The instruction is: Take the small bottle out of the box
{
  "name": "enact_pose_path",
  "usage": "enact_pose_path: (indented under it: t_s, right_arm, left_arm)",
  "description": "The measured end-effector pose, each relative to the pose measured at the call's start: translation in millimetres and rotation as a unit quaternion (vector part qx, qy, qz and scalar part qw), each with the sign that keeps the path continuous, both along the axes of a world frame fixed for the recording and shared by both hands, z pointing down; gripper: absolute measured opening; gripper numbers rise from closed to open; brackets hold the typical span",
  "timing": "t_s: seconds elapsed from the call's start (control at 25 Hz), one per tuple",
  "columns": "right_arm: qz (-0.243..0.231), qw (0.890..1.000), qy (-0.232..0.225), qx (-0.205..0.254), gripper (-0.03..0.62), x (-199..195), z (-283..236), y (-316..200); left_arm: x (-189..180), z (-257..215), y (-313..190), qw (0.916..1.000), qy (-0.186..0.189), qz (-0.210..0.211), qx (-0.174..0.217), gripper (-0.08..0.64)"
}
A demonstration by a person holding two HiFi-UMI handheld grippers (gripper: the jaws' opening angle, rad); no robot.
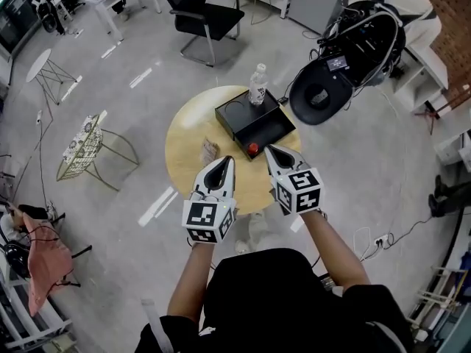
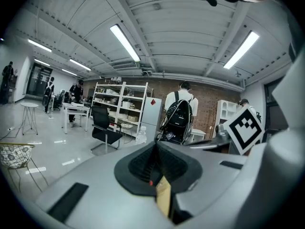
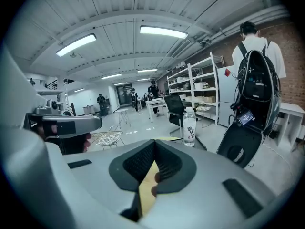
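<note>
A black open box (image 1: 254,120) lies on the round wooden table (image 1: 184,142). A small red-topped thing (image 1: 252,148), perhaps the small bottle, sits at the box's near corner. At the box's far corner stands a clear water bottle (image 1: 257,84), also in the right gripper view (image 3: 189,126). My left gripper (image 1: 227,160) hovers over the table's near side, jaws together and empty. My right gripper (image 1: 269,150) is shut and empty, its tip just right of the red-topped thing. In the gripper views both pairs of jaws meet, left gripper (image 2: 155,144), right gripper (image 3: 154,144).
A crumpled scrap (image 1: 210,150) lies on the table left of the box. A black office chair (image 1: 199,13) stands beyond the table, an open black backpack (image 1: 353,50) to its right, a wire stool (image 1: 88,149) to its left. A person with a backpack (image 3: 255,75) stands nearby.
</note>
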State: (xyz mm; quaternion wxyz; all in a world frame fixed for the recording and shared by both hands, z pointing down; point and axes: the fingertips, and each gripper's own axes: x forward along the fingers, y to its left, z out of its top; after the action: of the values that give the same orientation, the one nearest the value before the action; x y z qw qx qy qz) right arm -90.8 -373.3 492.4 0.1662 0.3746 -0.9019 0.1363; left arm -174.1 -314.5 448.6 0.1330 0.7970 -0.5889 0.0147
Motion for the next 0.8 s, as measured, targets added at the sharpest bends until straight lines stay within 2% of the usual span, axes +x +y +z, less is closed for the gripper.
enact_pose_path:
  t_s: [0.44, 0.8]
  right_arm:
    - [-0.038, 0.997, 0.049, -0.048, 0.002, 0.6, 71.0, -43.4]
    - [-0.082, 0.989, 0.094, -0.085, 0.003, -5.0, 127.0, -64.5]
  left_arm:
    - [11.4, 59.6, -55.0, 0.998, 0.011, -0.001, -0.063, 0.011]
    - [16.2, 99.8, -86.8, 0.9944, 0.02, 0.0, -0.104, 0.011]
